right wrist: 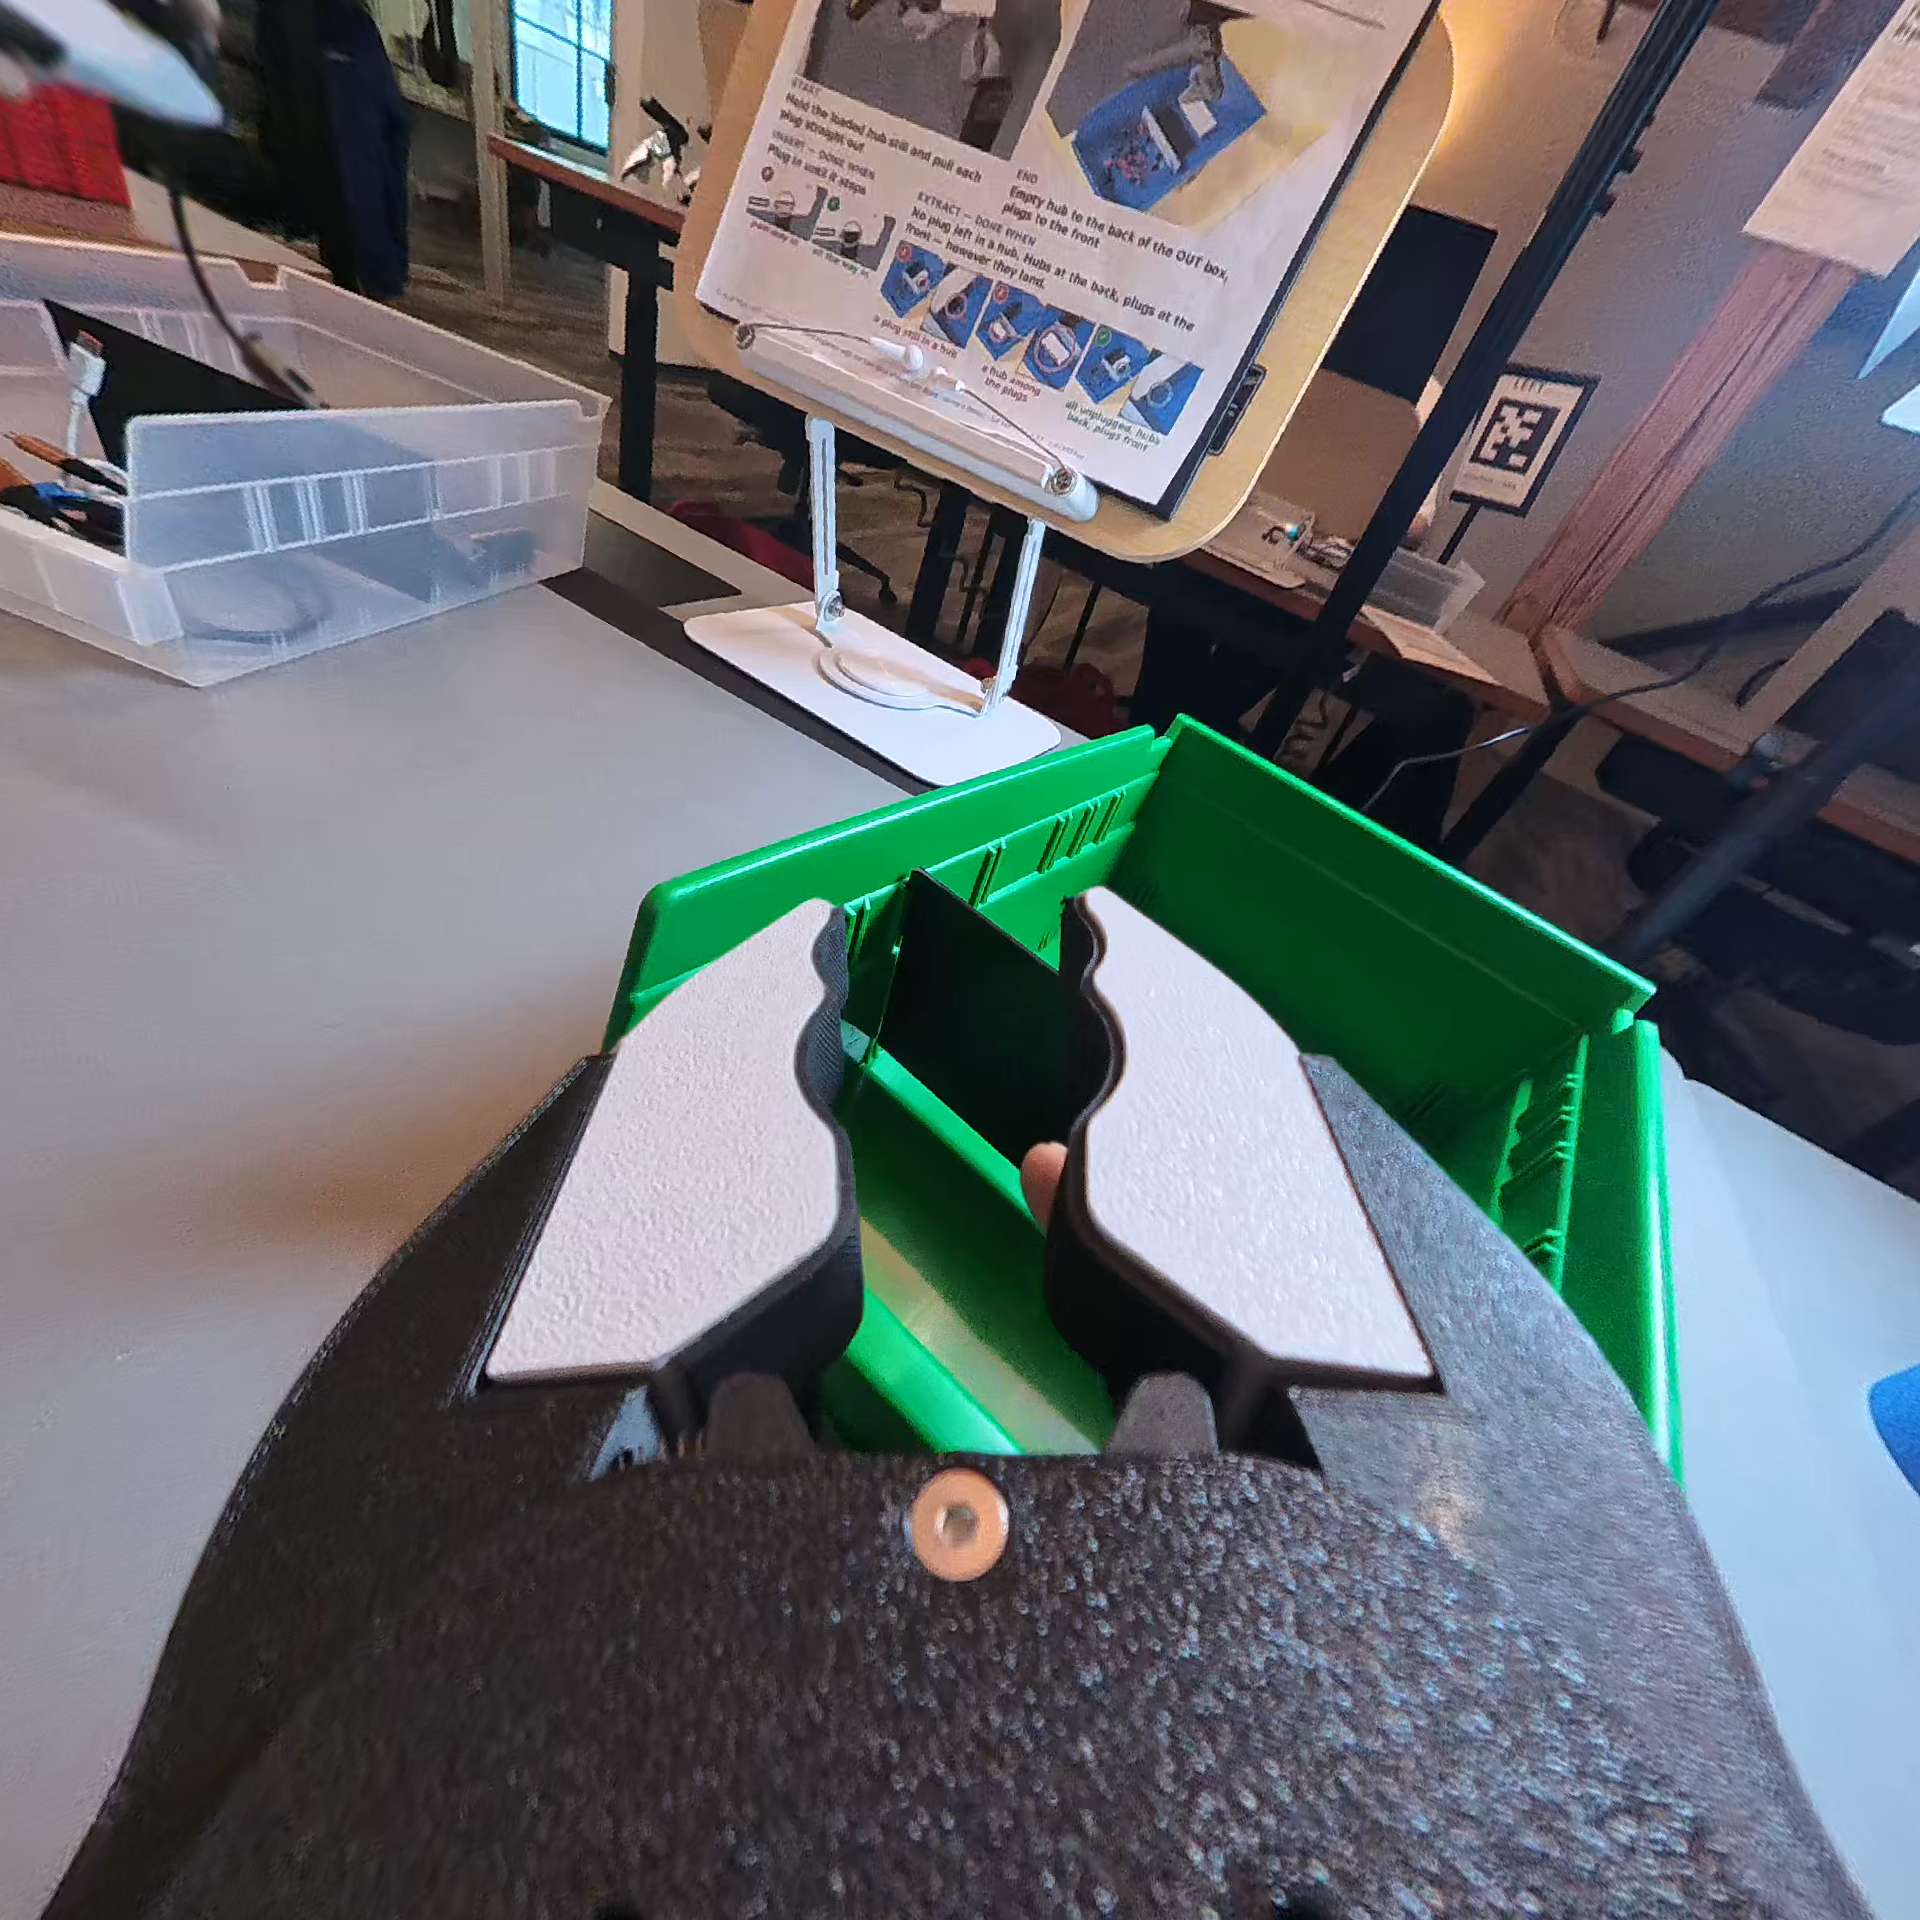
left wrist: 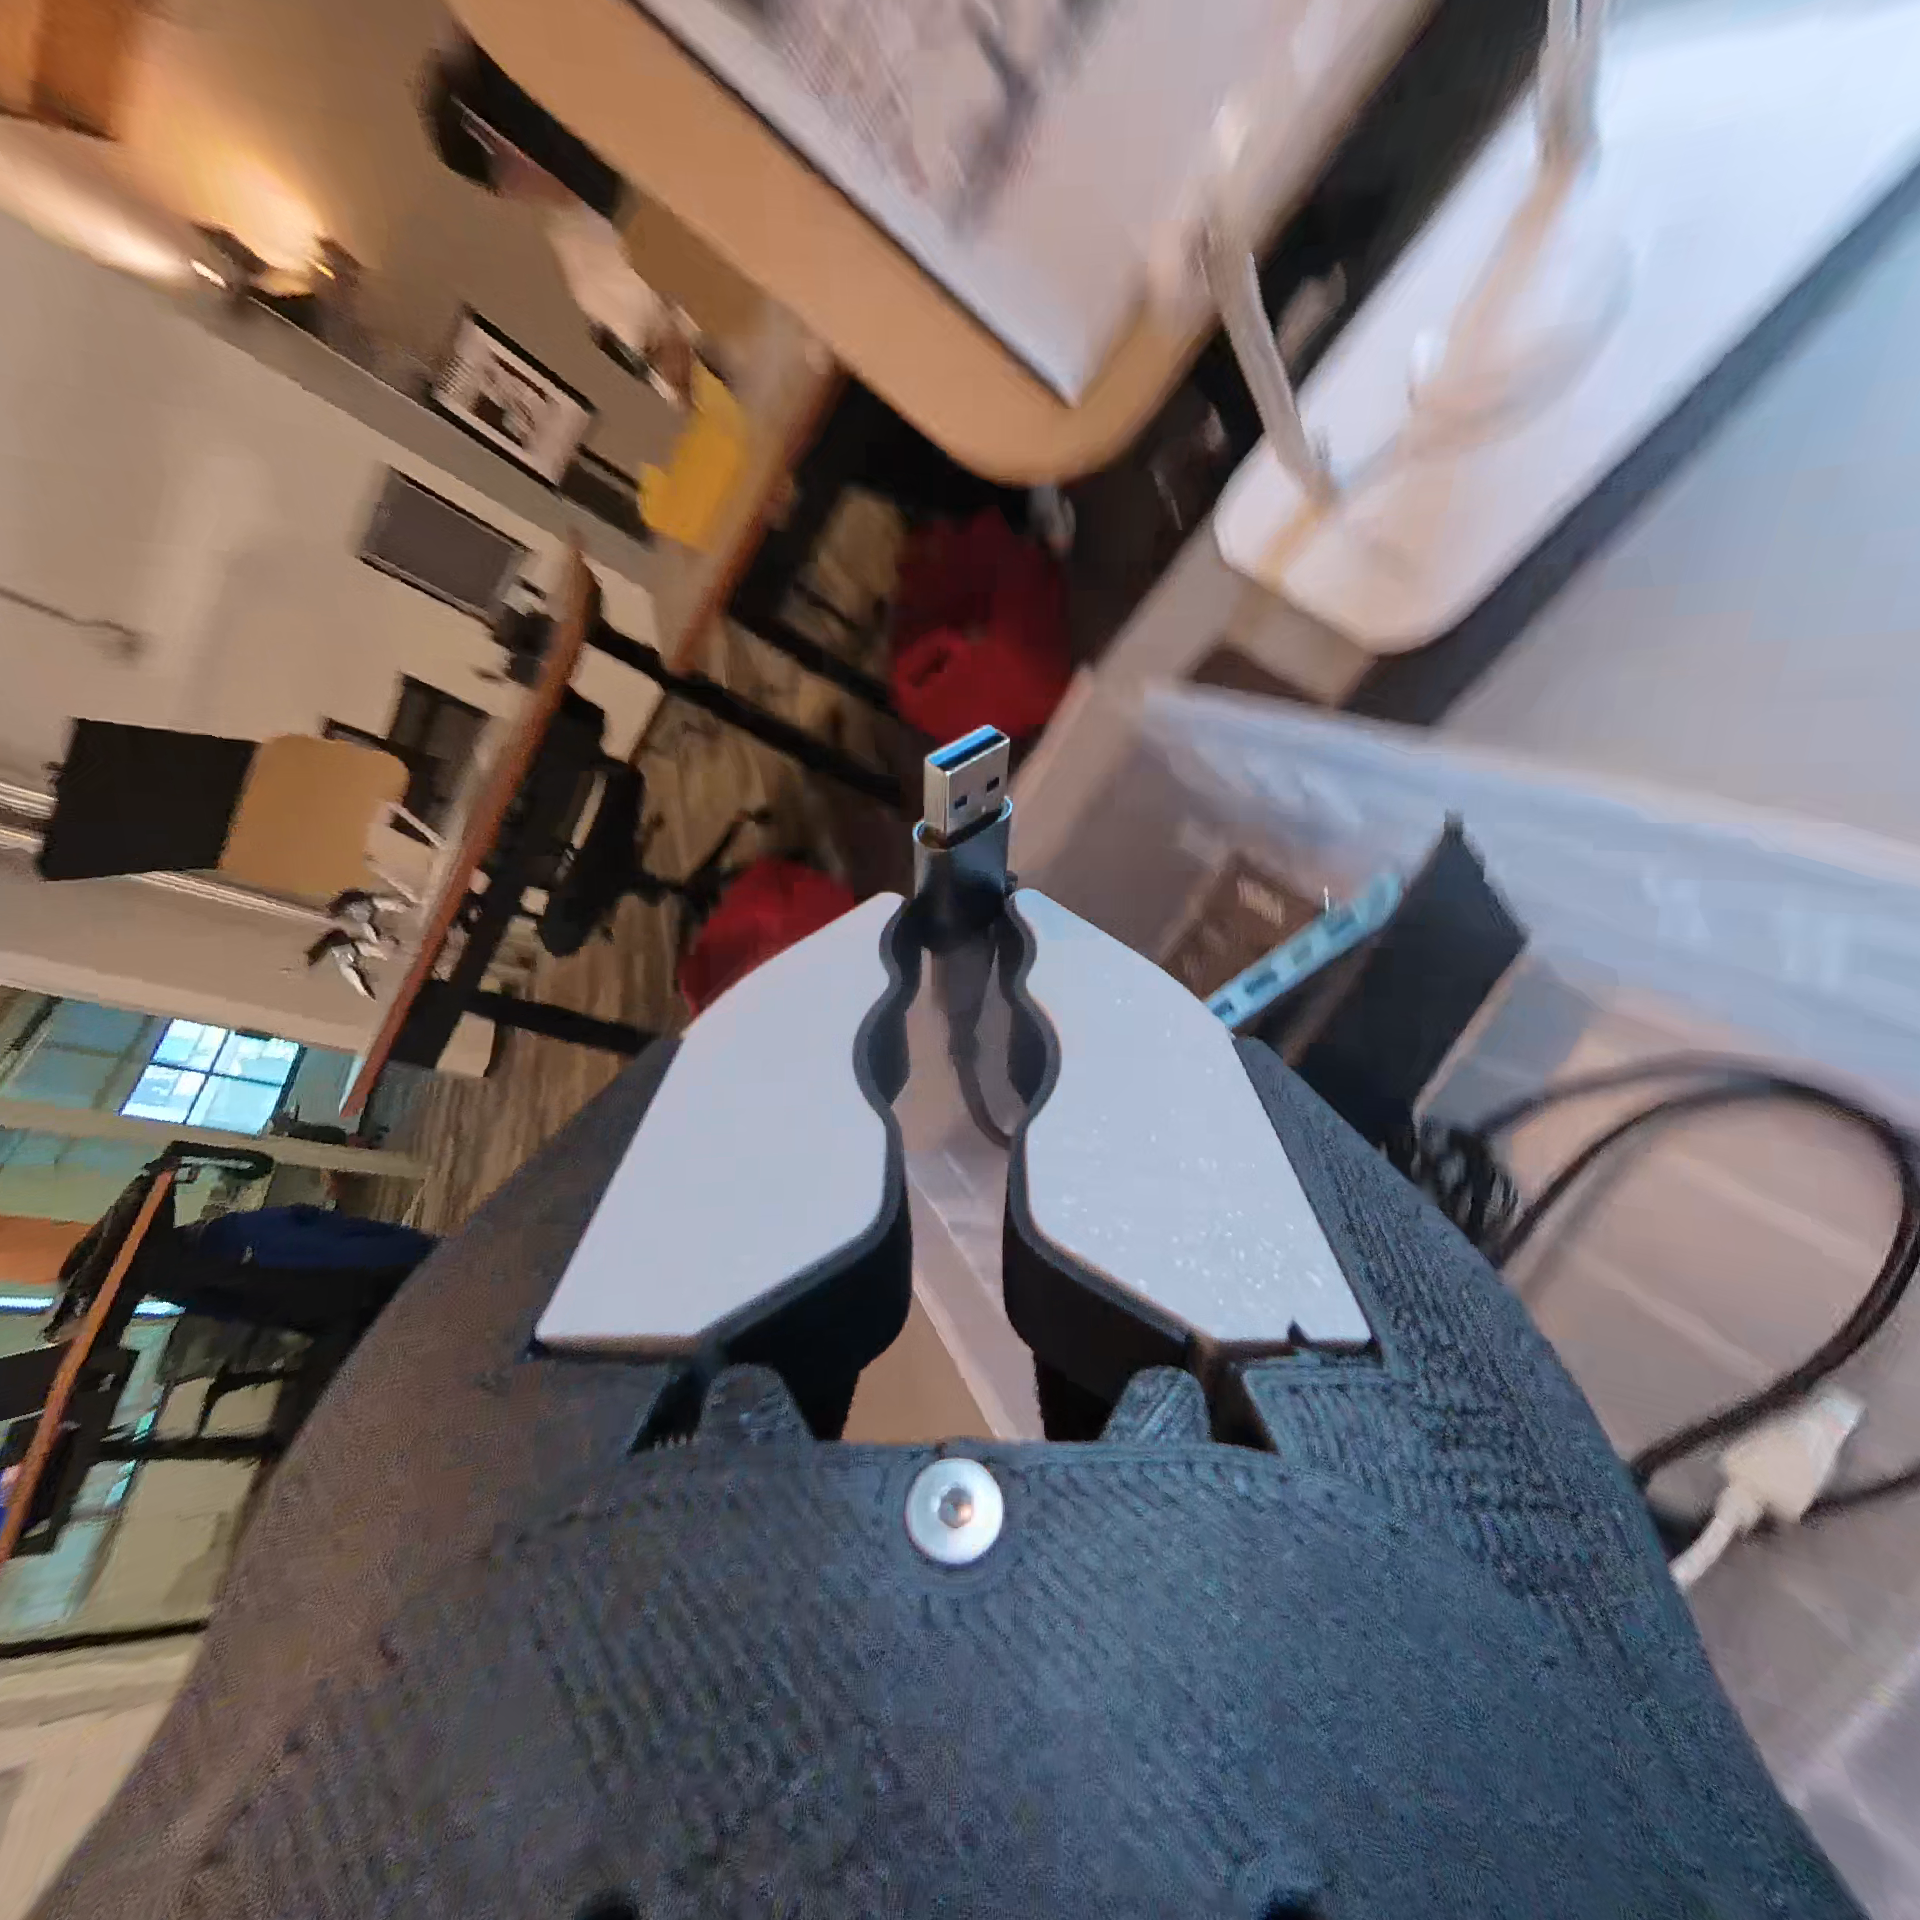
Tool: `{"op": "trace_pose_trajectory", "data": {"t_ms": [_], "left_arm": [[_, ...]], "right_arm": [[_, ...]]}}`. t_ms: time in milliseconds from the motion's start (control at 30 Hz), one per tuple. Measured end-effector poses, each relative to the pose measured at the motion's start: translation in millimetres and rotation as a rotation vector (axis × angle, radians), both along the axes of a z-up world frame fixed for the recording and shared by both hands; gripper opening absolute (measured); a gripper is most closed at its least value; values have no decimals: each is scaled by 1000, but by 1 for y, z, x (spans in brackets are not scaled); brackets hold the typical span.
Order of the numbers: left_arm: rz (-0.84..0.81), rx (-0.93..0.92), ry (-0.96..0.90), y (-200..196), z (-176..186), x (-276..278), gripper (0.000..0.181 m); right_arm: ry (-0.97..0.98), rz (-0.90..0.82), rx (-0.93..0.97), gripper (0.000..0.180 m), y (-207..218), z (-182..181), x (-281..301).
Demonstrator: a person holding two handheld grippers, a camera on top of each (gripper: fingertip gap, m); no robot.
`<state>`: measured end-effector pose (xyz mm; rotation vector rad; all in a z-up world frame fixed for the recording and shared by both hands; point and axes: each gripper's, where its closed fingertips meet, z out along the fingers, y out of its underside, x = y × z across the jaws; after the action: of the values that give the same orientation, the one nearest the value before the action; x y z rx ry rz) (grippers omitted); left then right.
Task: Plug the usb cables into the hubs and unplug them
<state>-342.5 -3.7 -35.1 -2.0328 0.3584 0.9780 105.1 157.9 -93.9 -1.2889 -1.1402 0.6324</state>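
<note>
On the left, our left hand-held gripper (left wrist: 961, 914) is clenched on a dark USB plug (left wrist: 966, 821), whose metal end sticks out past the fingertips into open air, tilted away from the surface (left wrist: 1714, 1299). It is plugged into nothing, so we judge this cable either just pulled or yet to be inserted. Lower right in that view, a grey hub (left wrist: 1304, 961) with a row of ports leans by a black divider, near a looped black cable (left wrist: 1766, 1247) and a white connector (left wrist: 1782, 1449).

On the right, our right hand-held gripper (right wrist: 951, 940) is released and holds nothing, hovering over a green bin (right wrist: 1351, 935) with a black divider (right wrist: 977, 1008). We see nothing in the part of the bin that shows. A clear tray (right wrist: 343, 499) holding cables sits far left.
</note>
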Motion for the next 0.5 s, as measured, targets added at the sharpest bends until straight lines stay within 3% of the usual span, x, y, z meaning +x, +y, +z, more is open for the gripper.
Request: {"op": "trace_pose_trajectory", "data": {"t_ms": [33,167,267,367,500], "left_arm": [[-17,98,-4,3,22,10,15],[-144,440,33,0,113,78,14],[-294,590,8,-8,157,142,13],[-470,678,-97,-19,175,198,12],[-694,658,-268,-22,170,255,13]], "right_arm": [[8,2,10,39,0,1,0],[54,21,33,37,-6,6,-2],[108,84,15,37,-19,12,-7],[167,199,-17,39,-48,25,-19],[129,385,29,55,-104,47,-50]]}}
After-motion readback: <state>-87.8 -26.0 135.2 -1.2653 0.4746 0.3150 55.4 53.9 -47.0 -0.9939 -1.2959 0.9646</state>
